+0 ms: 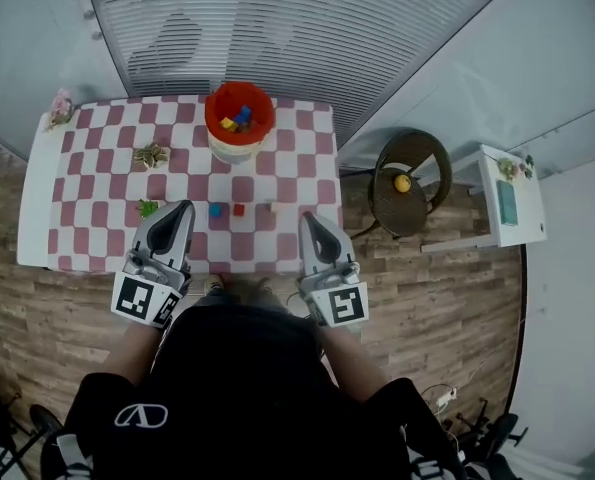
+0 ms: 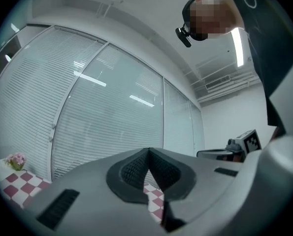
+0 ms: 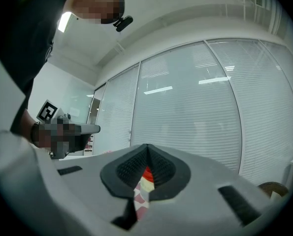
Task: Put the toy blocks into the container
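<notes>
The left claw (image 1: 180,211) and the right claw (image 1: 309,220) hang side by side over the near edge of the desk (image 1: 97,183), both aimed across it. Each is closed with its ribbed pads meeting, and neither grips anything. That looks like a carrying posture, not a reaching one, so the jaws must part before any block can be taken.

Three loose blocks lie in a row in the space between the two claws, a little beyond their tips. The blue block (image 1: 216,210) is just to the right of the left claw's tip and the red block (image 1: 239,209) is beside it. The pale block (image 1: 273,206) is nearer the right claw, off its left side. A small green piece (image 1: 148,208) sits close on the left claw's outer side. I judge the row to be within easy reach of either claw, and that would explain why both are held here.

The container (image 1: 215,106) stands well ahead of both claws, near the desk's far edge, with several coloured blocks already inside. The job therefore seems partly done. Each remaining block would need lifting and carrying forward over the red rim.
</notes>
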The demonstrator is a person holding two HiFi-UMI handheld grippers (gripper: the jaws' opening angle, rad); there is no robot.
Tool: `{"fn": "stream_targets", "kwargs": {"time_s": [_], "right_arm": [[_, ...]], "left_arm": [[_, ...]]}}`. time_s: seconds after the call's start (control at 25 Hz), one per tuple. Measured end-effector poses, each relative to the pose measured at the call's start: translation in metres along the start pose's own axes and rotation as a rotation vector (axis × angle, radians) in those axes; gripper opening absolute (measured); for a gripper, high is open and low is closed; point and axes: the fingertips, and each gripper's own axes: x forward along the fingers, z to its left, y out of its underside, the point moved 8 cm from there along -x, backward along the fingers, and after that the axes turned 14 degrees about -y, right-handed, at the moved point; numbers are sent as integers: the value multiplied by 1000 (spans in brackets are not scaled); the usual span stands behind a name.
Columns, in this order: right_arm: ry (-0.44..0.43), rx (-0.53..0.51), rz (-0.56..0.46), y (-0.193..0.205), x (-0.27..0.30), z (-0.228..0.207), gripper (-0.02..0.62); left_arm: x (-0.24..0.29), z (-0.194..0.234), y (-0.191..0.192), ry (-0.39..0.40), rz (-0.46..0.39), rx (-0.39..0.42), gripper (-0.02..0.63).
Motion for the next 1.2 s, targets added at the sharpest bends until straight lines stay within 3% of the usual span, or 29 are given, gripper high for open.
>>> {"fn": "stream_targets", "kwargs": {"time_s": [0.36, 0.4, 0.44, 0.48, 0.84, 1.0, 1.2], "right_arm": [[-98, 10, 31, 6, 10, -35, 3], [-105, -5, 32, 8, 13, -37, 50], [-118, -16, 33, 10, 17, -39, 364], [-136, -17, 36, 13, 21, -40, 567], [-269, 32, 220, 49, 33, -54, 535], [-335, -23, 305, 83, 43, -64, 518], [-465, -97, 487, 127, 64, -77, 499]], "left_arm": [[18, -19, -3, -83, 7, 1, 5], [19, -20, -2, -88, 10, 0, 5], [20, -22, -1, -92, 15, 1, 5], [21, -23, 0, -96, 20, 2, 5], [28, -23, 9, -139, 39, -12, 5], [28, -23, 15, -141, 45, -6, 5], [34, -19, 19, -154, 53, -16, 5]]}}
